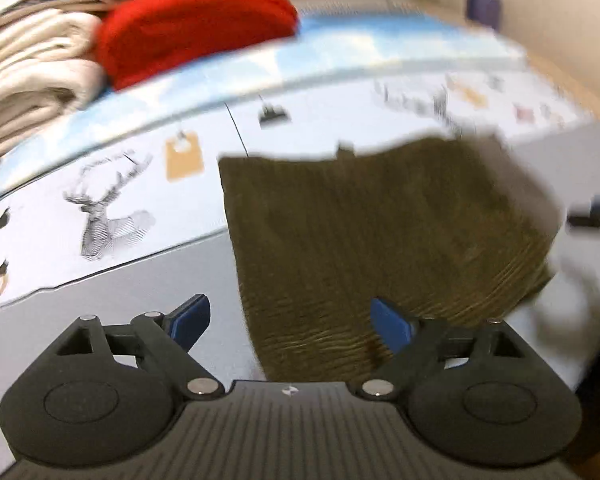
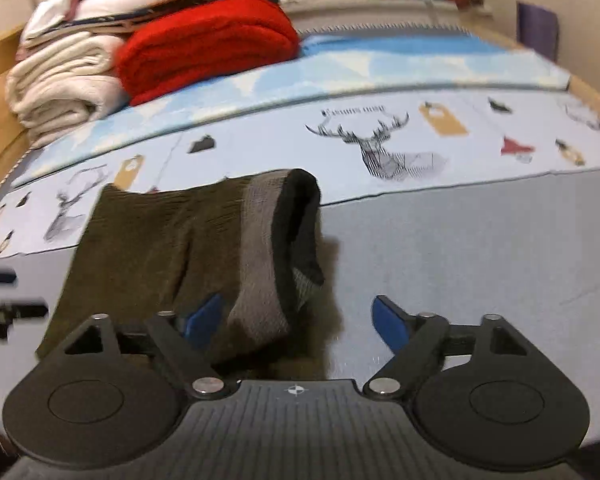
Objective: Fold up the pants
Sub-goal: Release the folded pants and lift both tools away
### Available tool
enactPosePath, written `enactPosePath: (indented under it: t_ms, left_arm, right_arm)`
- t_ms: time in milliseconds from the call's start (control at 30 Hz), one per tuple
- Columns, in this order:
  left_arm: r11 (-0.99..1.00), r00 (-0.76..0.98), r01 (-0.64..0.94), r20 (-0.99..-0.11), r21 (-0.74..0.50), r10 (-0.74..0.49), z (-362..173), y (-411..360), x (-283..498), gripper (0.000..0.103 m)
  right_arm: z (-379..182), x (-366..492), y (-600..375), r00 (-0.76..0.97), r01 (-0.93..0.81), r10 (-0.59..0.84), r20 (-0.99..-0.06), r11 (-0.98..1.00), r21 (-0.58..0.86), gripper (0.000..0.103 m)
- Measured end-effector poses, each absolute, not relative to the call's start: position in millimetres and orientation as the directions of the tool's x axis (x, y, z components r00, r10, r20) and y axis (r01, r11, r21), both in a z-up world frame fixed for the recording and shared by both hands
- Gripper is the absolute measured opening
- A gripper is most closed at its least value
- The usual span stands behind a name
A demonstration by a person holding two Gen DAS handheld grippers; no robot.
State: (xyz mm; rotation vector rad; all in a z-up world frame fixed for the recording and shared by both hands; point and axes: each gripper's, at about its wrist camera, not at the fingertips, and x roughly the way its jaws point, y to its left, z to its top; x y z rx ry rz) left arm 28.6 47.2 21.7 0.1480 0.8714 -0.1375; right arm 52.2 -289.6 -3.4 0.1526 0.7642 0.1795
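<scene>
The olive ribbed pants (image 1: 372, 240) lie folded into a rough rectangle on the grey bed surface (image 1: 100, 320). My left gripper (image 1: 290, 322) is open above their near left edge, with nothing pressed between its blue pads. In the right wrist view the pants (image 2: 148, 248) show a grey waistband with black lining (image 2: 276, 248) standing up in a loop at their right edge. My right gripper (image 2: 298, 320) is open over that waistband end; its left pad (image 2: 204, 316) is over the cloth, not clamping it.
A red folded blanket (image 2: 208, 60) and cream folded blankets (image 2: 64, 88) are stacked at the back left. A deer-print sheet (image 2: 396, 148) and a blue sheet (image 2: 380, 64) lie beyond the pants. The other gripper's dark tip (image 1: 596, 216) shows at the right edge.
</scene>
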Motion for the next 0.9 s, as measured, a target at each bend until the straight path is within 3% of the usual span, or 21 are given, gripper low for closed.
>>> enactPosePath:
  t_ms: [167,300,433,900]
  left_arm:
    - [1.0,0.71,-0.012,-0.704,-0.004,0.006,34,33,-31,0.091]
    - [0.996,0.669,-0.085,-0.742,-0.022,0.04,27,14,-64,0.091]
    - [0.997,0.624,-0.073,-0.78,0.008,0.052,17,7,-79,0.091]
    - [0.997,0.618,-0.072,-0.785,0.003,0.047,-2,5,-70,0.092]
  right_arm:
    - [5,5,-285,0.74,-0.089,0.202,-0.641,0.975,0.205,0.093]
    - [5,-19,-270,0.736,-0.08,0.145,-0.662,0.988,0.128,0.093]
    - [9,-31,-262,0.744,-0.121,0.16,-0.648,0.987,0.105,0.093]
    - [10,-33,-245,0.733,-0.11,0.143,-0.665,0.99,0.092,0.094]
